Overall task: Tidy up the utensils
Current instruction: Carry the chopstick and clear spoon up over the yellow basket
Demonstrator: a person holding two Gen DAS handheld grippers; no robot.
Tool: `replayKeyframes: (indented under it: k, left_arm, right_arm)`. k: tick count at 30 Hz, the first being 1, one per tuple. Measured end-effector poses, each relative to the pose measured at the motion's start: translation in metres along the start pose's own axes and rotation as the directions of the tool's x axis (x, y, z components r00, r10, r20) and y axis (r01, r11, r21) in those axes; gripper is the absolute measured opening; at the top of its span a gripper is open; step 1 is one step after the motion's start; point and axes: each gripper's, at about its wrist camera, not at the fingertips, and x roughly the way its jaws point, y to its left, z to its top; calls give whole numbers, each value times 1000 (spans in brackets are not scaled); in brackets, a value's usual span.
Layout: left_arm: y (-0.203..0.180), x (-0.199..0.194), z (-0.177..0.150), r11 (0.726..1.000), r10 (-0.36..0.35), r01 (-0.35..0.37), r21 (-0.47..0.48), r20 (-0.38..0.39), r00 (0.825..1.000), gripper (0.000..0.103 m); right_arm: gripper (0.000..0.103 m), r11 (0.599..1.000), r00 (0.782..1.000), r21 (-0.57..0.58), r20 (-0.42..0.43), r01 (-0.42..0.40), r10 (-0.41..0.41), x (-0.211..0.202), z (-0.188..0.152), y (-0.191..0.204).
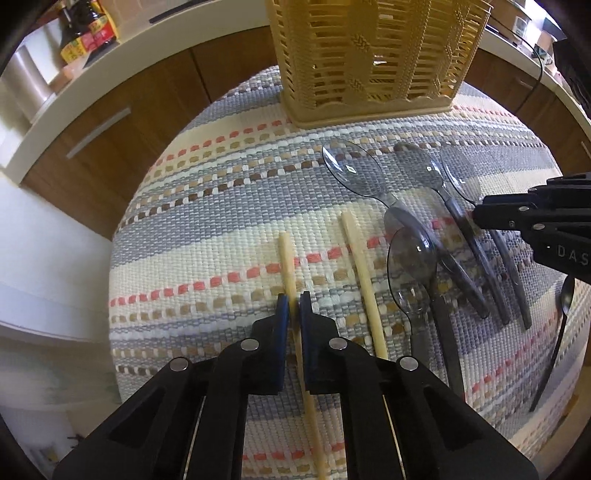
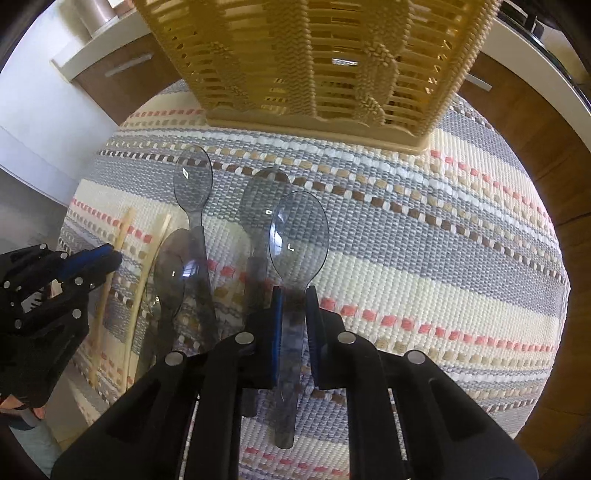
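Note:
My left gripper (image 1: pixel 294 301) is shut on a pale chopstick (image 1: pixel 286 258) lying on the striped woven mat (image 1: pixel 221 206); a second chopstick (image 1: pixel 360 266) lies just right of it. My right gripper (image 2: pixel 294 293) is shut on the handle of a clear grey plastic spoon (image 2: pixel 299 236). Other clear spoons lie left of it in the right wrist view (image 2: pixel 192 184) and on the mat in the left wrist view (image 1: pixel 352 170). A tan slatted utensil basket (image 1: pixel 373 55) stands upright at the mat's far edge and also shows in the right wrist view (image 2: pixel 314 62).
Brown cabinet fronts with metal handles (image 1: pixel 98 133) and a white countertop (image 1: pixel 147 37) curve behind the mat. A dark sauce bottle (image 1: pixel 83 33) stands on the counter at far left. A thin dark utensil (image 1: pixel 561 321) lies at the mat's right edge.

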Motion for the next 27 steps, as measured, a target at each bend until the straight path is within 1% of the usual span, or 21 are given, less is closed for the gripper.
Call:
replayKeyframes:
  k: [3,6,8,9,11,13,14,15,17,18,19,20,21,22,23,24,25,26,27]
  left_arm:
    - [5,-11,-9,999,-44,45,-30,27,999,3]
    - [6,-28,-11,996,-70,75,-48,96,993,3]
    - [6,-50,-10,991,-113,124,-57,176,978,3]
    - [6,-63,-8,989,-118,135,-67,214,970,3]
    - [6,-86,-5,985,-127,154,-74,286,950,3]
    - [6,-117,0,981,-138,180,-76,379,915,3]
    - [5,-129,4,979,-139,186,-79,410,902,3]
    - [4,-142,7,977,-142,197,-78,448,883,3]
    - [5,-164,15,974,-146,212,-76,502,853,3]
    - [7,-170,18,973,-147,216,-75,520,841,3]
    - [6,-184,24,973,-146,221,-70,555,819,3]
    - [8,-191,30,972,-147,225,-65,578,803,3]
    - [9,-201,36,972,-147,229,-59,607,781,3]
    - [10,-204,41,972,-145,229,-56,626,766,3]
    - [8,-212,47,973,-137,226,-56,650,748,3]
    - [7,-220,54,974,-127,222,-53,682,721,3]
    - [8,-222,60,974,-123,221,-51,701,702,3]
    - [7,-227,66,975,-113,216,-51,726,679,3]
    - [5,-229,70,977,-99,204,-54,738,668,3]
  right_arm:
    - [10,1000,1000,-4,22,-17,17,-7,-2,-7]
    - [10,999,996,-14,72,-49,50,-24,-6,-9]
    - [10,997,990,-34,122,-70,74,-42,-10,-12]
    - [10,995,983,-49,161,-86,93,-55,-11,-11]
    - [10,991,970,-64,209,-114,125,-75,-13,-13]
    - [10,987,946,-87,284,-136,155,-101,-13,-13]
    - [10,985,934,-97,314,-144,168,-113,-13,-14]
    - [10,982,920,-109,346,-154,183,-126,-13,-16]
    - [10,977,892,-129,404,-167,206,-148,-8,-16]
    - [10,976,881,-136,423,-168,211,-157,-4,-16]
    - [10,975,872,-144,439,-171,217,-163,0,-17]
    - [10,973,857,-154,463,-172,225,-175,3,-16]
    - [10,972,845,-160,483,-169,227,-179,12,-9]
    - [10,972,830,-167,509,-165,229,-189,16,-10]
    - [10,972,811,-172,538,-163,231,-199,22,-11]
    - [10,971,792,-176,564,-161,233,-212,25,-11]
    - [10,971,776,-180,585,-158,235,-216,27,-13]
    - [10,971,746,-186,622,-153,237,-227,32,-16]
    - [10,970,725,-190,646,-150,239,-232,36,-17]
